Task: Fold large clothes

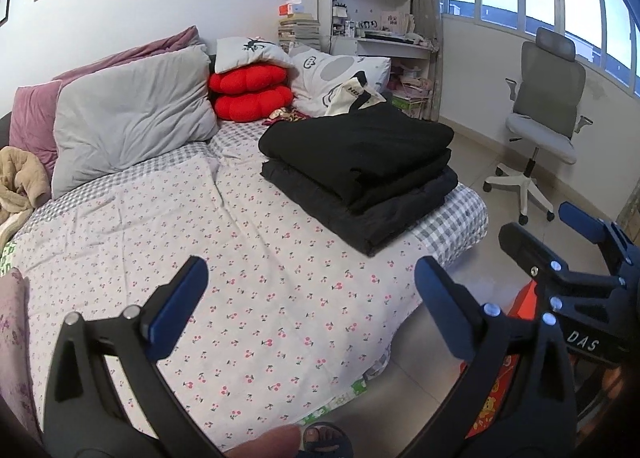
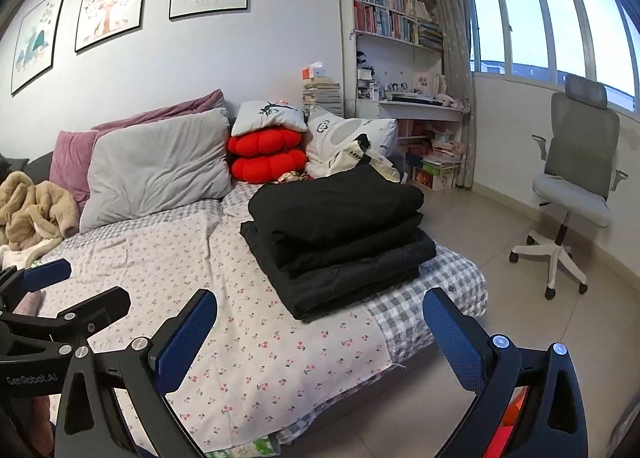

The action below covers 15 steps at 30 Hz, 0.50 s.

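Note:
A stack of folded black clothes (image 1: 360, 166) lies on the right side of the bed (image 1: 224, 258), near its foot; it also shows in the right wrist view (image 2: 340, 234). A crumpled beige garment (image 1: 18, 182) lies at the bed's left edge, also in the right wrist view (image 2: 32, 210). My left gripper (image 1: 310, 310) is open and empty above the cherry-print sheet. My right gripper (image 2: 320, 342) is open and empty above the bed's near corner. Each gripper shows at the edge of the other's view.
Grey and mauve pillows (image 1: 128, 114), red cushions (image 1: 250, 94) and white pillows (image 1: 340, 74) line the wall. A grey office chair (image 1: 540, 118) stands on the tiled floor by the window. A desk and bookshelf (image 2: 400, 30) stand behind the bed.

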{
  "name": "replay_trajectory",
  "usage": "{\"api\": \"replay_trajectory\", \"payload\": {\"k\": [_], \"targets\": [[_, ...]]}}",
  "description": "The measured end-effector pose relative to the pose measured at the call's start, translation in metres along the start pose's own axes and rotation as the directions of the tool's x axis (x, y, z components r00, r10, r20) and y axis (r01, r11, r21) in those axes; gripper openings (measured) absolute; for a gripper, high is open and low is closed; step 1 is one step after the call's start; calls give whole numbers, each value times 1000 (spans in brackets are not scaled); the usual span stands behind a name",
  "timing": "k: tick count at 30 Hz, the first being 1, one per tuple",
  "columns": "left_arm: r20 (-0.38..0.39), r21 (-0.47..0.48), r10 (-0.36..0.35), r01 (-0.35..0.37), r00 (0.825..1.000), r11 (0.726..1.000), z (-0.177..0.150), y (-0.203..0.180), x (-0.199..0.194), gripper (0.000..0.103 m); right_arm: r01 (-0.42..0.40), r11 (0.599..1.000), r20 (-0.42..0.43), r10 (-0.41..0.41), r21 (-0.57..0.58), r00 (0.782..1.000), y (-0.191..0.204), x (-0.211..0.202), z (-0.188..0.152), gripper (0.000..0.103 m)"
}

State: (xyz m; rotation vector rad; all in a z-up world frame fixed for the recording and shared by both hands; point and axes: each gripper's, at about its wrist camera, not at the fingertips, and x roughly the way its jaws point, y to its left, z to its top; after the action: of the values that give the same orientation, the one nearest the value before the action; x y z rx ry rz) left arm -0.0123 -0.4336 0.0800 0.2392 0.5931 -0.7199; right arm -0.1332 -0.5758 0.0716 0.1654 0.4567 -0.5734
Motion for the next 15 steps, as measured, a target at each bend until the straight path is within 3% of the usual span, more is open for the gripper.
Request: {"api": "replay_trajectory", "payload": {"k": [15], "targets": [[-50, -5, -5, 4, 999, 1000, 3, -4, 22, 103, -6, 1000, -30, 6, 6, 1000, -9, 18, -1, 103]]}}
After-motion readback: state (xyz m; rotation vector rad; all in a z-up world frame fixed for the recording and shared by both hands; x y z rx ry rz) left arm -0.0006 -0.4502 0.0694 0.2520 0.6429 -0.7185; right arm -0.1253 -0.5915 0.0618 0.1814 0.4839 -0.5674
